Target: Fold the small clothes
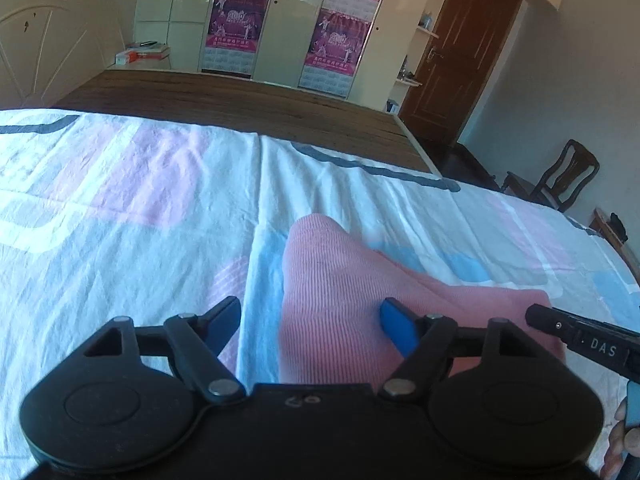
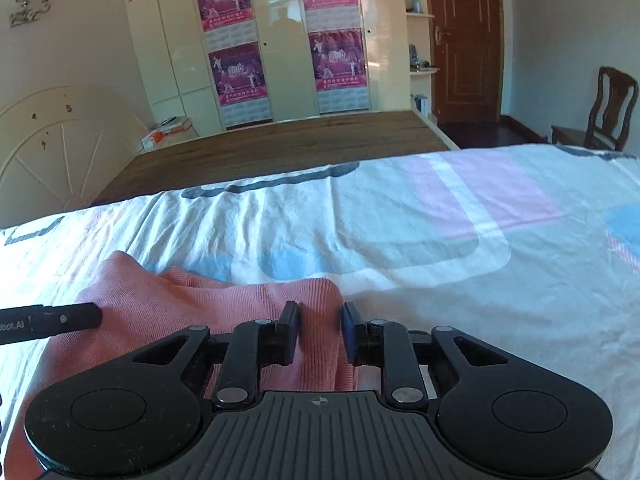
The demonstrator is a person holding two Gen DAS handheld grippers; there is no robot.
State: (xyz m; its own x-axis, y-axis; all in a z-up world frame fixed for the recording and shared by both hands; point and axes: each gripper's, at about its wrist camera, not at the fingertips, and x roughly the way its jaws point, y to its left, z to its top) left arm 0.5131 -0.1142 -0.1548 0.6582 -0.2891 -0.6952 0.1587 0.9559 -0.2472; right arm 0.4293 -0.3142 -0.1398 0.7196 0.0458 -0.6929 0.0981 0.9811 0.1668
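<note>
Bedroom wall at the far end carries a cream wardrobe (image 2: 256,40) hung with magenta posters (image 2: 239,74), and a dark brown door (image 2: 466,36) stands to its right. A wooden chair (image 2: 604,110) sits near that door, against the wall. Nearer the cameras a bed (image 1: 240,100) fills most of both views; its far part is bare brown board, with a pale curved headboard (image 2: 48,148) at the left. A wrinkled white sheet (image 1: 120,200) with pink, blue and grey shapes covers the near part of the bed. A pink ribbed garment (image 1: 332,292) lies bunched on the sheet, close to both cameras. The left gripper (image 1: 312,322) hovers low over the left side of the garment with its jaws spread wide; one black finger is over the sheet and the blue one over the pink cloth, neither pressing on it. The right gripper (image 2: 319,334) is at the garment's right end, its jaws narrowed around a raised fold of pink cloth that sits between them; whether the pads truly pinch it cannot be told. A fingertip of the person (image 1: 624,436) shows at the lower right edge of the left view.
</note>
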